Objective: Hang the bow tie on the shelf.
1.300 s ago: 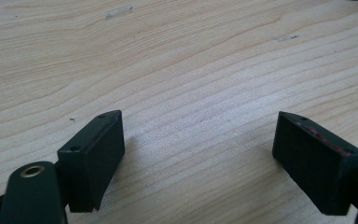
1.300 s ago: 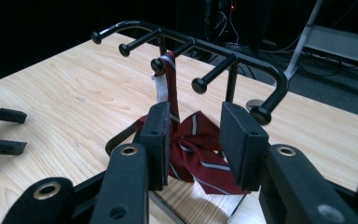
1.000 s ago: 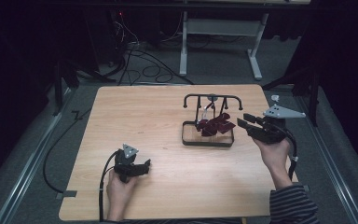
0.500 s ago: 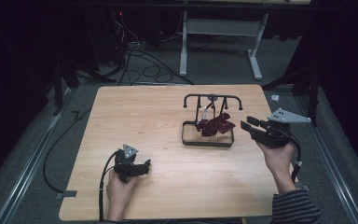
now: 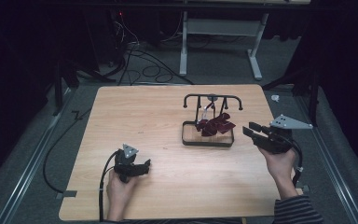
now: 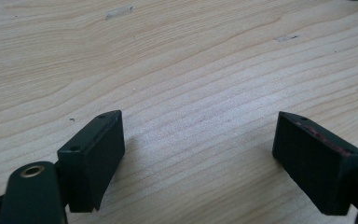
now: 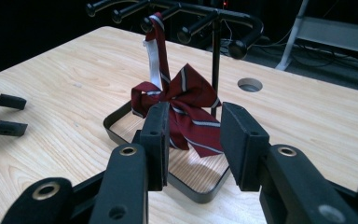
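Note:
A dark red striped bow tie hangs by its strap from a hook of a black wire stand, just above the stand's base tray. Just right of the stand, my right gripper points at the bow tie, open, with nothing between its jaws and a small gap to the tray. My left gripper rests low at the table's front left, open over bare wood; the right gripper view catches it at the far left.
The wooden table has a round cable hole beyond the stand. Its right edge runs close beside my right hand. Cables and a white desk frame lie on the floor behind the table.
My right gripper has drifted slightly back from the stand, toward the near-right edge. The left gripper and the bow tie have not moved.

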{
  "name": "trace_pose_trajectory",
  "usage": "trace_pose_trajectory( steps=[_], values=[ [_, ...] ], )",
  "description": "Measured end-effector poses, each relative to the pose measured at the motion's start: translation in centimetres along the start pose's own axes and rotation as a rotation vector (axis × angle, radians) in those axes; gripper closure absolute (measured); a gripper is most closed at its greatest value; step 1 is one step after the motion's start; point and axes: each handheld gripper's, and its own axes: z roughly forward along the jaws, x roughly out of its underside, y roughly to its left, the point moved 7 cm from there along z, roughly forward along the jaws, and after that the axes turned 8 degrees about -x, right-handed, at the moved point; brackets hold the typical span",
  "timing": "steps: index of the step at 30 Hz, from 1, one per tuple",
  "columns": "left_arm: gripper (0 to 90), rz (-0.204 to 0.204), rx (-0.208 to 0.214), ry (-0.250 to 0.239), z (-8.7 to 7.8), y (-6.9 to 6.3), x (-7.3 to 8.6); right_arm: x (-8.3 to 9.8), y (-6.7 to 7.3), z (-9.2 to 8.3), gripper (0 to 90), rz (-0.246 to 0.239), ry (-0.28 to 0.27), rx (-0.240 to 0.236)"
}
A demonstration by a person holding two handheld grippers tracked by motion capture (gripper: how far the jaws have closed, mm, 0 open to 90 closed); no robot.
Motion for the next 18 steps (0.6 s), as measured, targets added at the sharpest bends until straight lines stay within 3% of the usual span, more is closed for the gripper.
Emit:
trace_pose_trajectory(
  steps=[18],
  values=[
    [17.1,0.0,0.0,-0.001,0.0,0.0,0.0,1.8,-0.4,-0.5,64.6,0.039,0.005,0.0]
  ],
)
